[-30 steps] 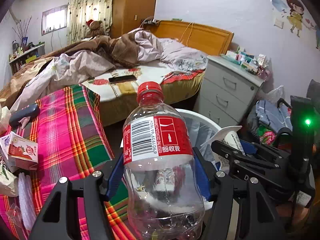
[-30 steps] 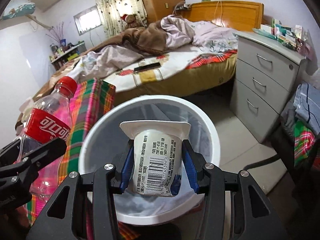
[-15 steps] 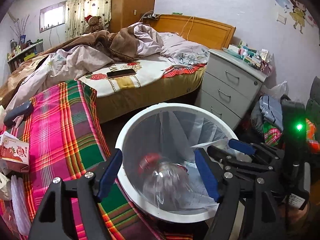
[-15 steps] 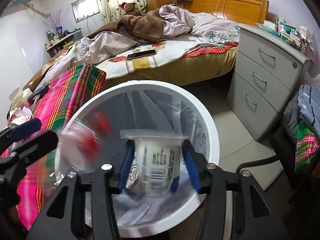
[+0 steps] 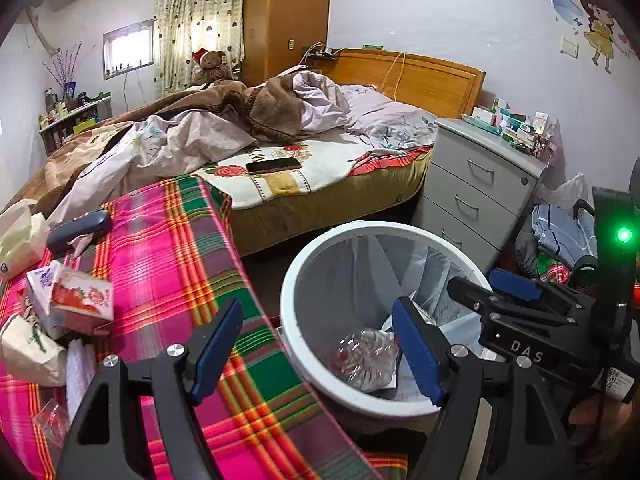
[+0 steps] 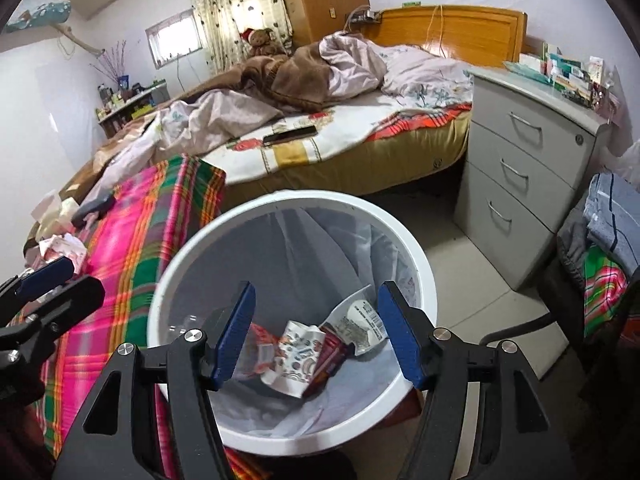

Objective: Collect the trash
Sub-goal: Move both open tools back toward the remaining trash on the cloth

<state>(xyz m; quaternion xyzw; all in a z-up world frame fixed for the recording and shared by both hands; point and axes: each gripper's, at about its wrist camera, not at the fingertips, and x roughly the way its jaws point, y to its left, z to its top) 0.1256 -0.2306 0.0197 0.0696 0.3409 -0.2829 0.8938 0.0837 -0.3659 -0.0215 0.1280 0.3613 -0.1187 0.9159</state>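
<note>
A white trash bin (image 5: 296, 280) (image 6: 416, 264) with a clear liner stands on the floor by the plaid table. A clear cola bottle (image 5: 366, 360) lies at its bottom. In the right wrist view a white yogurt cup (image 6: 362, 326) and several wrappers (image 6: 298, 354) lie in the bin. My left gripper (image 5: 318, 344) is open and empty over the bin's left rim. My right gripper (image 6: 314, 332) is open and empty above the bin; it also shows in the left wrist view (image 5: 500, 292).
The plaid cloth (image 5: 168, 264) holds a strawberry carton (image 5: 82, 300), tissue packs (image 5: 20, 236), a dark case (image 5: 78, 230) and paper scraps. A bed (image 5: 280, 152) with a phone (image 5: 273, 165) lies behind. A grey drawer unit (image 5: 480, 184) and clothes pile (image 5: 560, 236) stand right.
Both grippers opened. The cola bottle dropped from my left gripper and the yogurt cup from my right gripper into the bin.
</note>
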